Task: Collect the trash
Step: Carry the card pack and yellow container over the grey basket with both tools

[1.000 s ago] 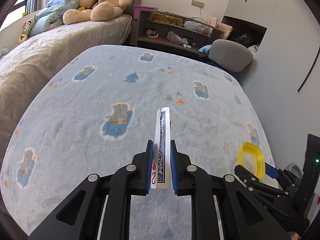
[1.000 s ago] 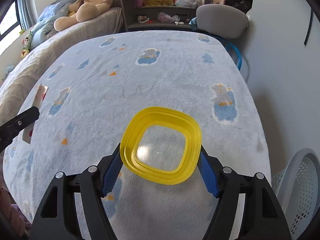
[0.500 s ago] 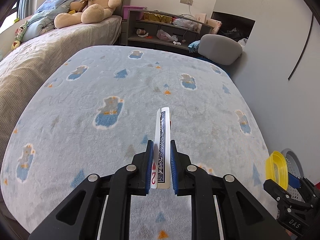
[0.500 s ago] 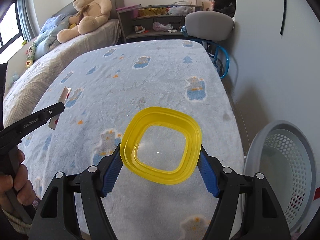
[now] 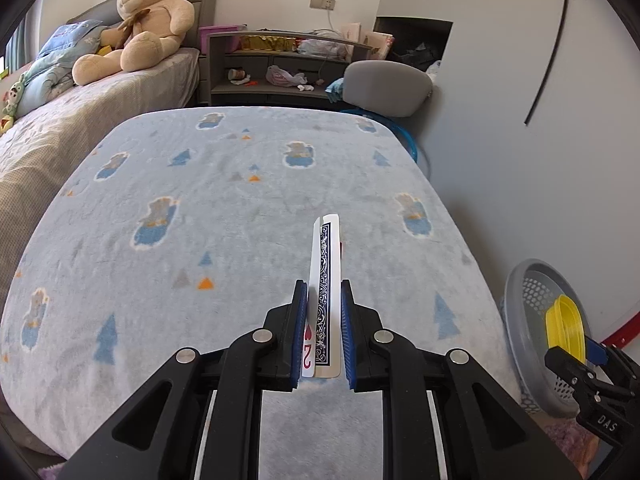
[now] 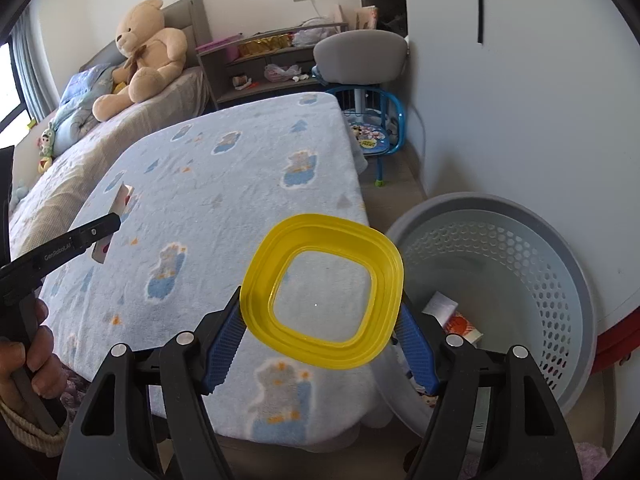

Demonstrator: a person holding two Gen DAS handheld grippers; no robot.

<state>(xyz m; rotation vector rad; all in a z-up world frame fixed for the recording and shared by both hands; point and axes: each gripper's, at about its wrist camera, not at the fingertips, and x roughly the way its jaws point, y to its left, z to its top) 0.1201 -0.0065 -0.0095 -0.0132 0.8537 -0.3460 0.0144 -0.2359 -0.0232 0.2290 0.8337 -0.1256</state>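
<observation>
My left gripper [image 5: 323, 332] is shut on a few playing cards [image 5: 326, 280], held upright on edge above the blue blanket [image 5: 200, 208]; a red 2 of hearts shows at the bottom. My right gripper [image 6: 322, 344] is shut on a clear container with a yellow rim [image 6: 322, 296], held at the blanket's right edge beside a grey perforated basket [image 6: 540, 248]. The basket holds some wrappers [image 6: 452, 316]. In the left wrist view the yellow container [image 5: 568, 330] hangs in front of the basket [image 5: 524, 300]. The cards [image 6: 116, 216] and left gripper [image 6: 96, 234] show at the left of the right wrist view.
A bed with a teddy bear [image 5: 140, 32] lies to the left. A grey shelf unit [image 5: 276, 68] with clutter stands at the back, a grey chair [image 5: 386, 88] and a blue child's chair [image 6: 372, 120] near it. A white wall [image 6: 520, 100] rises right of the basket.
Both grippers have swung to the right along the blanket, each keeping its hold. The basket has come into view, and the yellow container now hangs beside it.
</observation>
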